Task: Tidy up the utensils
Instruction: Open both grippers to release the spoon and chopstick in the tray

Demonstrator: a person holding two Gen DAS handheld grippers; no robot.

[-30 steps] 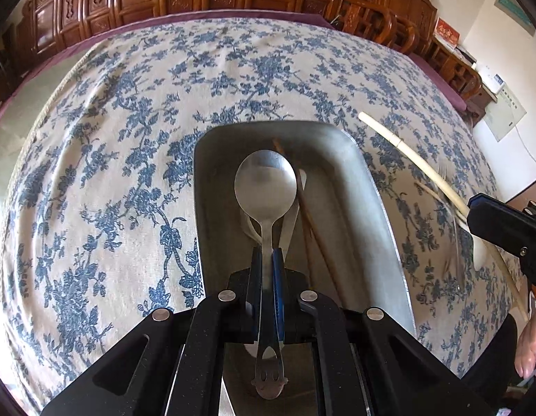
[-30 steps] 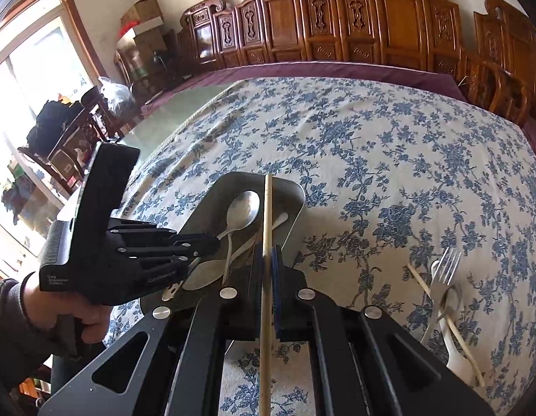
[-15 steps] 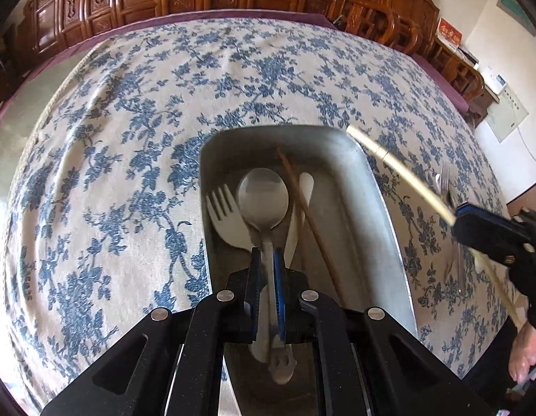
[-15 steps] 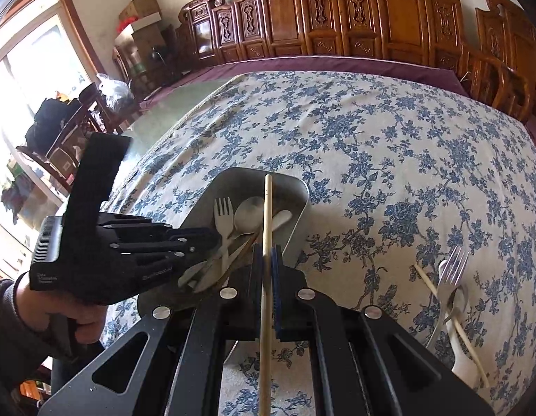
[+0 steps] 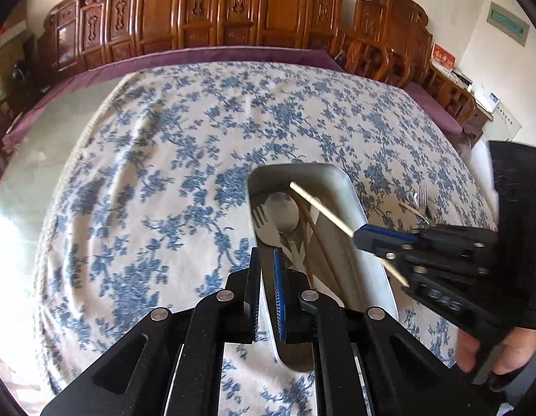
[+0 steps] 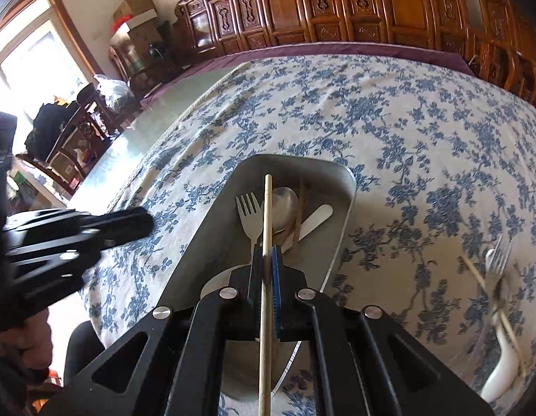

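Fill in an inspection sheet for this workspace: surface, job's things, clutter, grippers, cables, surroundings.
Surface: blue floral tablecloth over a table.
Job's things: metal tray holding a white fork, metal spoon, brown chopsticks; metal fork and a pale chopstick lying outside it.
Clutter: nothing seen.
Grippers: right gripper shut on a light chopstick above the tray; left gripper shut, empty.
Cables: nothing seen.
Surroundings: carved wooden chairs, cardboard boxes, window.

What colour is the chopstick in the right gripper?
Pale, light wood: the chopstick shows best in the right wrist view, clamped in the right gripper.
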